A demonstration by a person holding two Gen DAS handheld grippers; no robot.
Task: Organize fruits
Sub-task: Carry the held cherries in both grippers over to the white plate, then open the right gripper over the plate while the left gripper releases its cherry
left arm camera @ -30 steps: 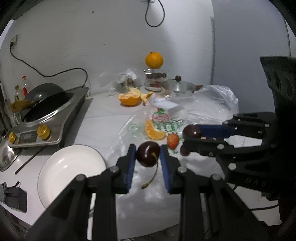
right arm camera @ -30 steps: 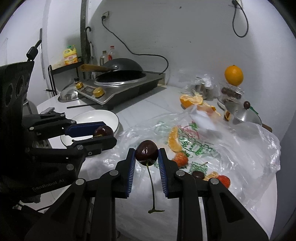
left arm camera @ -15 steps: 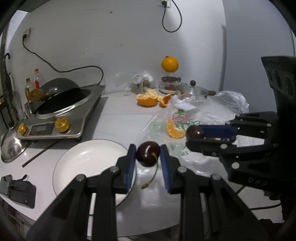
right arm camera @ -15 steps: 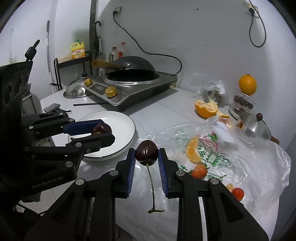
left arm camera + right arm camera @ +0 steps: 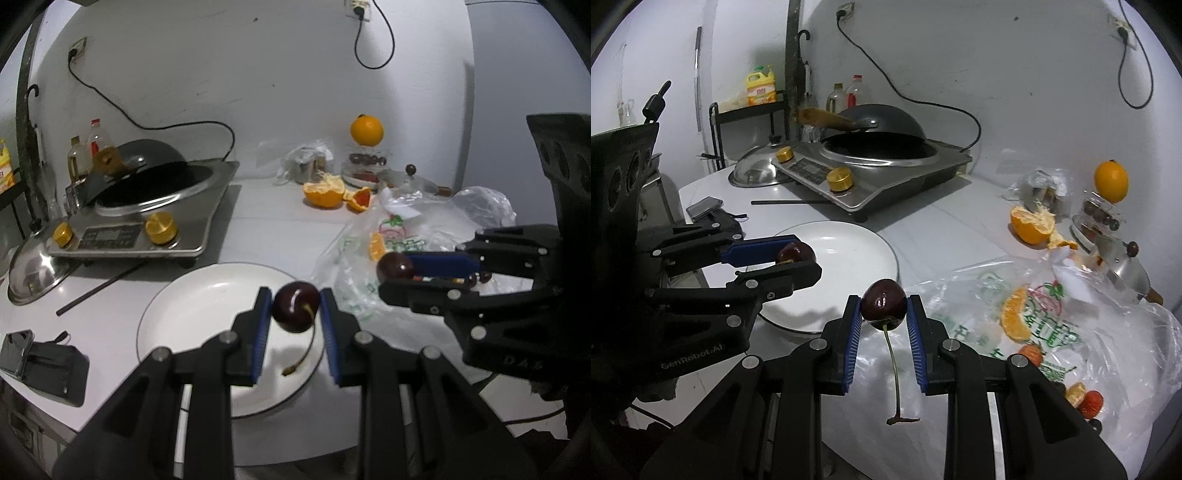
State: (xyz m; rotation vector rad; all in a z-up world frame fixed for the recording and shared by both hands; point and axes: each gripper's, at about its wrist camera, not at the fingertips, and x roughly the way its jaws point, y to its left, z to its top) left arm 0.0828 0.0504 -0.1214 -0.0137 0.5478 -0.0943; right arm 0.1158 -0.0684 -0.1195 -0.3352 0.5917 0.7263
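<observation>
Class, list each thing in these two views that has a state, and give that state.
Left hand-held gripper: shut on left cherry.
Right hand-held gripper: shut on right cherry.
White plate: holds no fruit.
Cut orange: opened, on the table.
Plastic bag: lying open, fruit on it.

You are working in a home kitchen: far left on the white counter (image 5: 280, 229) sits an induction cooker (image 5: 871, 173) carrying a dark wok (image 5: 882, 122), with oil bottles (image 5: 846, 96) and a yellow detergent jug (image 5: 760, 85) on a rack behind it.
</observation>
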